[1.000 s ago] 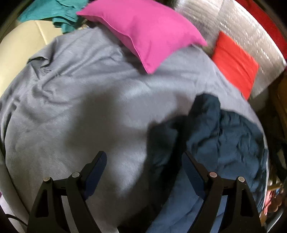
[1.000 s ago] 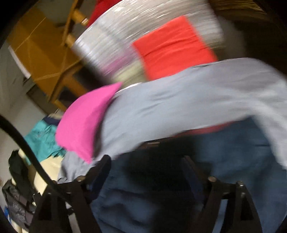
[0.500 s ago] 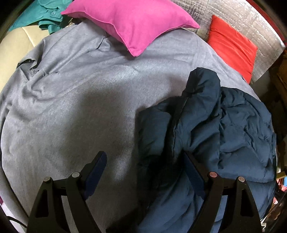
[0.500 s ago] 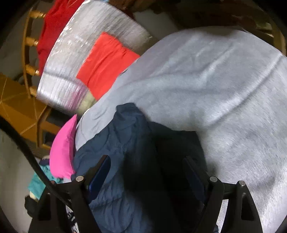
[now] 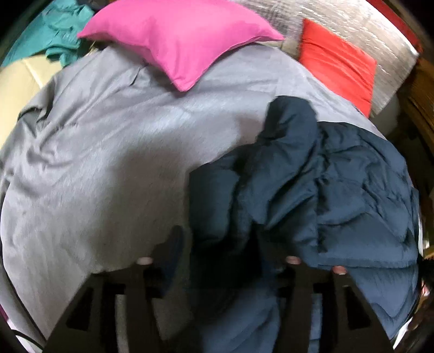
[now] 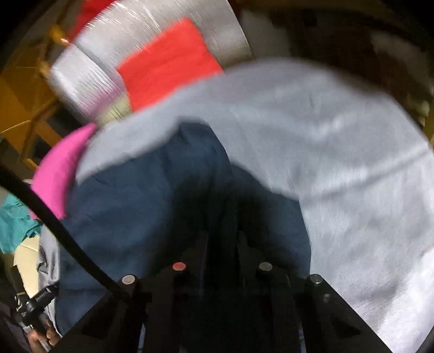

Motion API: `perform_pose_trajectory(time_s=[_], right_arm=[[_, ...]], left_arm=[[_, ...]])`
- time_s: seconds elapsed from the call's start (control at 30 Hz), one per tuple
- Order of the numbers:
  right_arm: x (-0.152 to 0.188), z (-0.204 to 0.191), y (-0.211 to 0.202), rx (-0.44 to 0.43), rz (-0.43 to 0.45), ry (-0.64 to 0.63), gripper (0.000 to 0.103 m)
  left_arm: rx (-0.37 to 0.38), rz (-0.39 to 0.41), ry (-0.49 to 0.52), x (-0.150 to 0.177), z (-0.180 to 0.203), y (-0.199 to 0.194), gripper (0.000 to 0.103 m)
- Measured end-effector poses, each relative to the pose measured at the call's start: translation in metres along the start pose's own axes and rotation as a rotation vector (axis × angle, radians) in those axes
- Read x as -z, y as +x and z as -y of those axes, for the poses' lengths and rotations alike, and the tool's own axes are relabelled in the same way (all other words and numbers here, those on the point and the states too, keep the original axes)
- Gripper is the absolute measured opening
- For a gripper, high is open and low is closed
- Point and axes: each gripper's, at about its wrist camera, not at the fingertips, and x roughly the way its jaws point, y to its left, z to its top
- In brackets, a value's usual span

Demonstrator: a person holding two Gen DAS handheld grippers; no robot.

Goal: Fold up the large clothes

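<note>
Grey sheet (image 5: 108,168) spread wide over the bed, rumpled. Dark blue padded jacket (image 5: 339,195) heaped on its right part in the left view. Pink pillow (image 5: 184,38) at the far edge, red cushion (image 5: 336,59) beside it against a silvery cover (image 5: 352,24). Teal cloth (image 5: 51,30) far left. Left claw (image 5: 217,244) closing, jacket edge between the jaws, pads not clearly pressing. Right claw (image 6: 222,239) closing, nearly clenched on the jacket's dark fold.
</note>
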Motion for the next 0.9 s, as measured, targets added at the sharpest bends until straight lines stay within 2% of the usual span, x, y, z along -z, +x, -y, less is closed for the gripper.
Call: perform_pose_trajectory(time_s=[0.03,0.13,0.17,0.2,0.23,0.27,0.33,0.43,0.63,0.7,0.77,0.83,0.87,0.9], right_arm=[[0.001,0.004,0.001,-0.022,-0.004,0.026,0.021],[-0.007,0.006,-0.013,-0.068,0.023,0.045,0.03],[-0.01,0.006,-0.016,-0.085,0.039,0.054,0.047],[-0.014,0.011,-0.023,-0.125,0.077,0.076,0.072],[-0.017,0.015,-0.026,-0.148,0.107,0.099,0.082],[-0.02,0.019,-0.03,-0.163,0.134,0.124,0.089],[-0.03,0.028,-0.03,-0.205,0.158,0.167,0.089],[-0.049,0.033,-0.013,-0.252,0.12,0.205,0.089],[-0.073,0.032,0.036,-0.279,0.012,0.223,0.089],[-0.073,0.03,0.052,-0.254,-0.048,0.209,0.09],[-0.072,0.027,0.064,-0.245,-0.069,0.189,0.089],[-0.07,0.021,0.061,-0.256,-0.06,0.154,0.068],[-0.071,0.018,0.061,-0.276,-0.07,0.147,0.051],[-0.07,0.017,0.058,-0.297,-0.073,0.15,0.049]], left_arm=[[0.001,-0.006,-0.016,-0.001,-0.004,0.001,0.072],[0.048,-0.016,-0.07,-0.005,-0.016,-0.004,0.072],[0.054,-0.011,-0.074,-0.007,-0.017,-0.006,0.073],[0.057,-0.005,-0.075,-0.008,-0.018,-0.008,0.077],[0.053,0.003,-0.073,-0.01,-0.019,-0.009,0.082],[0.052,0.011,-0.073,-0.012,-0.019,-0.01,0.083],[0.065,0.029,-0.076,-0.016,-0.02,-0.009,0.083],[0.104,0.013,-0.094,-0.022,-0.024,-0.001,0.083],[0.207,-0.102,-0.128,-0.027,-0.017,0.03,0.084],[0.244,-0.128,-0.118,-0.028,-0.012,0.036,0.084],[0.265,-0.134,-0.118,-0.028,-0.01,0.038,0.084],[0.281,-0.131,-0.136,-0.03,-0.01,0.039,0.083],[0.297,-0.122,-0.149,-0.031,-0.01,0.038,0.082],[0.307,-0.112,-0.155,-0.031,-0.009,0.036,0.077]])
